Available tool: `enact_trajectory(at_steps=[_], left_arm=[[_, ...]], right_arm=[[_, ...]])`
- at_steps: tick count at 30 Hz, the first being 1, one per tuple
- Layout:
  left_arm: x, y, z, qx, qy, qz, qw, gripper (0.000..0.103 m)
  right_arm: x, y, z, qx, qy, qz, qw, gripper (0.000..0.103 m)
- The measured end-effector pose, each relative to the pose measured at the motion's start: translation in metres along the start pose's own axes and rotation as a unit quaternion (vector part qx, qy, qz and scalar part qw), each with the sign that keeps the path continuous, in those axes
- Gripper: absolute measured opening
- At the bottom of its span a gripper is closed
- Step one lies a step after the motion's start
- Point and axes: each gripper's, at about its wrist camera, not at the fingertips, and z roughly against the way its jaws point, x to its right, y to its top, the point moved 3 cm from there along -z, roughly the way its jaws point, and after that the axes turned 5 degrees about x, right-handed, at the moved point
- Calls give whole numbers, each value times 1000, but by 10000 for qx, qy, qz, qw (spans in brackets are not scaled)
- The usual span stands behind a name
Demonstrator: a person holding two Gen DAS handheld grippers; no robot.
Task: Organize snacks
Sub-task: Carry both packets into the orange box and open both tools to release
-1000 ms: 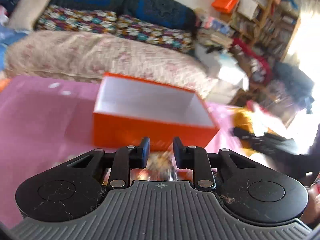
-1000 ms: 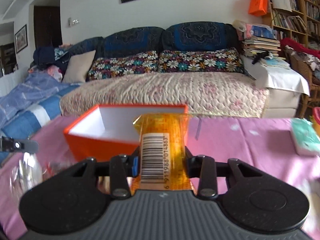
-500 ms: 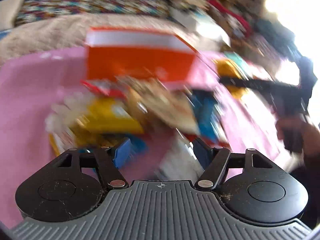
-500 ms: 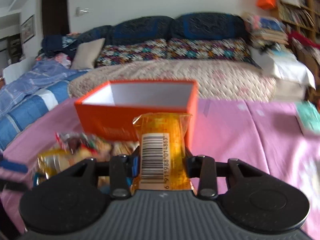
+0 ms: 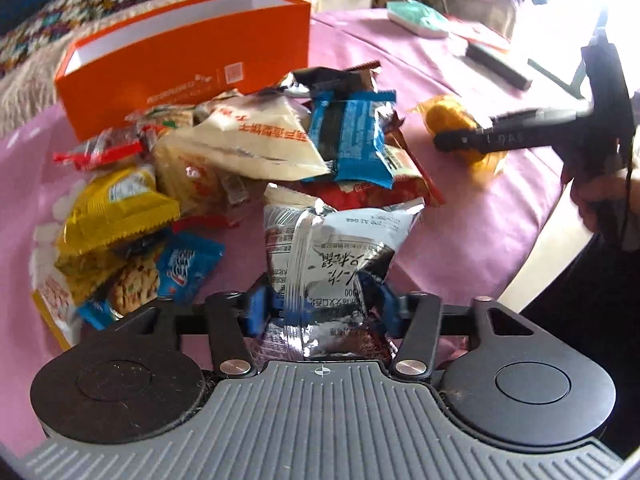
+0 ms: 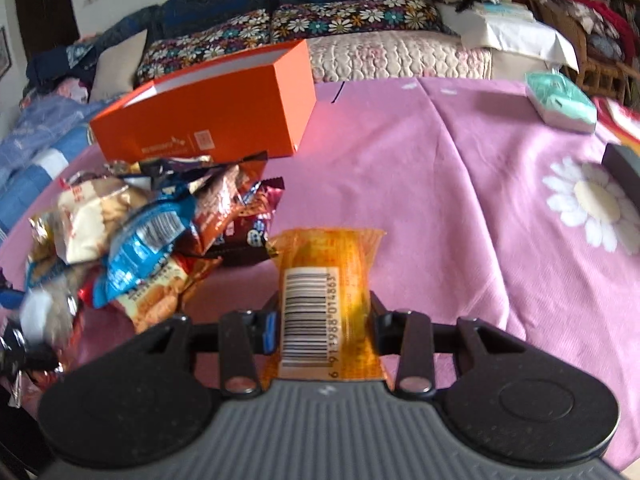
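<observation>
Both grippers have dropped from box height toward the table since a second ago, and the orange box (image 5: pixel 188 60) now sits beyond the snack pile (image 5: pixel 240 152) rather than under my fingers.

My left gripper (image 5: pixel 322 310) has just been closing, with a silver foil packet (image 5: pixel 340 264) between its blue pads; the foil bulges between them and looks pinched on both sides. Its long axis runs straight away from me, along the fingers, its far end resting on the pink tablecloth (image 5: pixel 472 240) at the near edge of the pile.

My right gripper (image 6: pixel 322 326) is clamped on an orange wrapped snack (image 6: pixel 326 292), barcode facing up, long axis also pointing forward along the fingers, far end just above the cloth and just right of the pile.

Past the pile stands the box, open side up, white inside, its long side facing me and skewed to the left. Right of the pile the tablecloth is bare and wide, with a printed daisy (image 6: pixel 592 204) and a mint-green pack (image 6: pixel 560 100) near the far right edge. In the left view the table edge curves away at the right, beside the person's hand. Beyond the table lies a quilted sofa (image 6: pixel 392 56) with flowered cushions.
</observation>
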Motion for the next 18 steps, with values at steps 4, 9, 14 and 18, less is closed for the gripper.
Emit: enact_trajectory(at_steps=[4,9,14,18], left_arm=[[-11,9,42,553,278,277,9977,21],[-52,64,83,1181,424,699,9896,22],[-104,143,64,1430,889,885,9817,22],[-141,203,17,1307,916,1035,9817,22]], right_arm=[[4,5,6,101,131,-172,9997,39],[-14,61,25,824,346,-31,9960,39],[-53,141,-2,1351,510,329,9890,39],[-84,193,-59,1268,638,586,9881,39]])
